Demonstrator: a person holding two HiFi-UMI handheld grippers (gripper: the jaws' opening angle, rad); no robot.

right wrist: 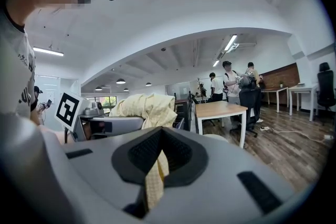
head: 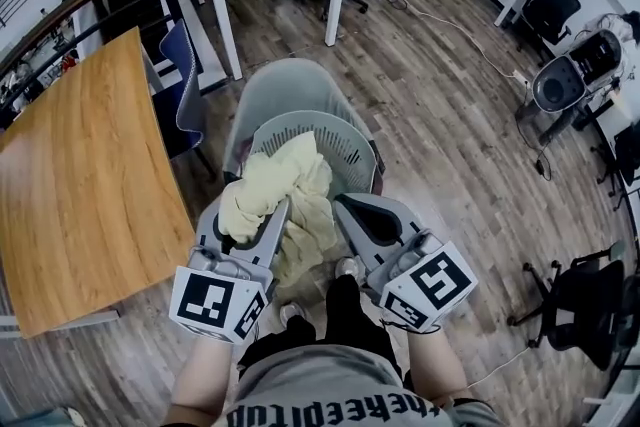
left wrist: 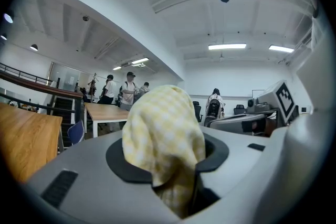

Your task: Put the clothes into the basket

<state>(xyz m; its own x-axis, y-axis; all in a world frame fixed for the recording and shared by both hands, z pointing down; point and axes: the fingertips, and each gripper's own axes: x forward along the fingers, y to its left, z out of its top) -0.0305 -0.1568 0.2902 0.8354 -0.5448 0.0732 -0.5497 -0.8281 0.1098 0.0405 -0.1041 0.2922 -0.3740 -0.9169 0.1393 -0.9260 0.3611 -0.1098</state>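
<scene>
Both grippers were clamped on one yellow cloth [head: 290, 173].
- Left gripper [head: 272, 218]: jaws part-way apart, with the pads pressed on a fat bunch of the cloth.
- Right gripper [head: 343, 208]: jaws almost together, pinching only a thin edge strip.

Key relation: the basket [head: 348, 147] lay straight ahead of both grippers and lower, with its mouth facing up. The cloth ran left-right between the two sets of jaws. Most of its bulk sat on the left side, and a tail hung down in the gap between the grippers. That tail looked to be over the basket's near rim or just short of it. I couldn't tell which, because the cloth hid the rim there.

Both grippers pointed roughly level at the basket, side by side and close together, and neither was clearly nearer. The left carried the weight, so I'd judge its release to be the one that matters.

My read is that the cloth was not yet in. The coming move needs both grippers to go forward over the mouth before letting go, or the tail will drape outside the near rim.

A larger gray shell [head: 285, 80] sat behind the basket. It may have been a chair back.
</scene>
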